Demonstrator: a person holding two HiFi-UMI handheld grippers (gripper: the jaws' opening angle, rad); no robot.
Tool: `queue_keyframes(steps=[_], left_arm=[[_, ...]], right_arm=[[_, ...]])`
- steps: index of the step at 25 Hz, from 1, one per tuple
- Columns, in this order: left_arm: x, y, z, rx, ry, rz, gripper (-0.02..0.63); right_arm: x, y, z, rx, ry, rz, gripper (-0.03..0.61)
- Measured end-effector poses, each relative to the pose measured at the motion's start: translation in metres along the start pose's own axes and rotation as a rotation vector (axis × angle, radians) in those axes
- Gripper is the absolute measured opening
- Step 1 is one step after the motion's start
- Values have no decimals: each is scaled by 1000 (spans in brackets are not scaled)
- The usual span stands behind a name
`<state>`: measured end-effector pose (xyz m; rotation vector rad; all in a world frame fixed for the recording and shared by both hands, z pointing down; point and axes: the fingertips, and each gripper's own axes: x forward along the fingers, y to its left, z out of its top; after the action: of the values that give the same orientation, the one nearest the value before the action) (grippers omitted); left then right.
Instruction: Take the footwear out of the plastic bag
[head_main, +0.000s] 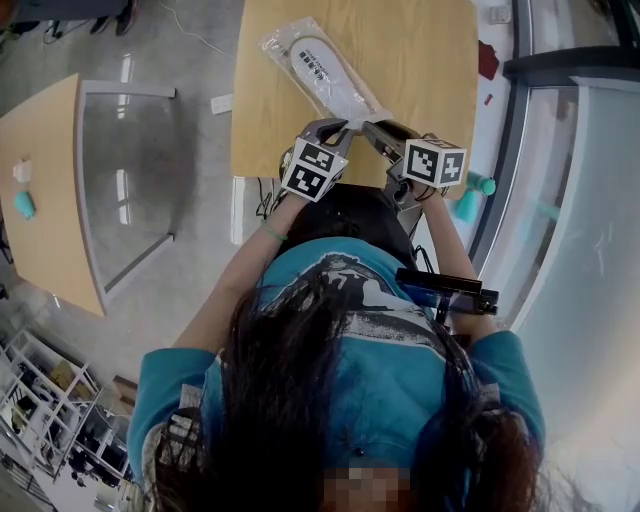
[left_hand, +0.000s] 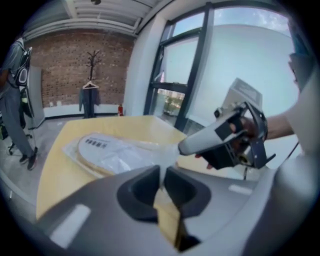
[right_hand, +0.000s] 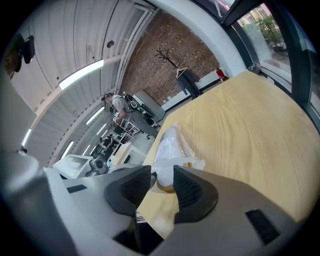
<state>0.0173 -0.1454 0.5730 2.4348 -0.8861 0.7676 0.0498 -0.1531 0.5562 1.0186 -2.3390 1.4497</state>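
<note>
A clear plastic bag (head_main: 285, 40) holding a flat white piece of footwear (head_main: 325, 72) lies on the wooden table (head_main: 420, 60), its near end toward me. Both grippers meet at that near end. My left gripper (head_main: 338, 128) is shut on the bag's edge; in the left gripper view a strip of white plastic (left_hand: 161, 159) is pinched between its jaws (left_hand: 162, 175), with the footwear (left_hand: 100, 147) lying beyond. My right gripper (head_main: 372, 130) comes in from the right (left_hand: 225, 137). Its jaws (right_hand: 162, 181) stand apart, the bag's end (right_hand: 170, 150) showing in the gap.
The table's near edge runs just under the grippers. A second wooden table (head_main: 45, 190) with a teal object (head_main: 24, 205) stands at left. A window wall (head_main: 560, 150) runs along the right. A person (left_hand: 15, 100) and a coat stand (left_hand: 91, 85) are far off.
</note>
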Motion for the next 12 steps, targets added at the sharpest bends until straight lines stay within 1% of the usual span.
queue_keyframes(steps=[3,5,9,12], left_arm=[[-3,13,2,-68,-23,15,25],[-6,19,8,-105,-42,19,23],[-8,18,20,-135,-67,10,23],[-8,15,21,-141,-66,2,23]], right_arm=[[-3,-10,-9,-23,32,-35,130],[-4,-16,-13,-14,34,-56,130],[-1,-17,-7,57,-8,-32,130],[1,-11,3,58,-42,-7,130]])
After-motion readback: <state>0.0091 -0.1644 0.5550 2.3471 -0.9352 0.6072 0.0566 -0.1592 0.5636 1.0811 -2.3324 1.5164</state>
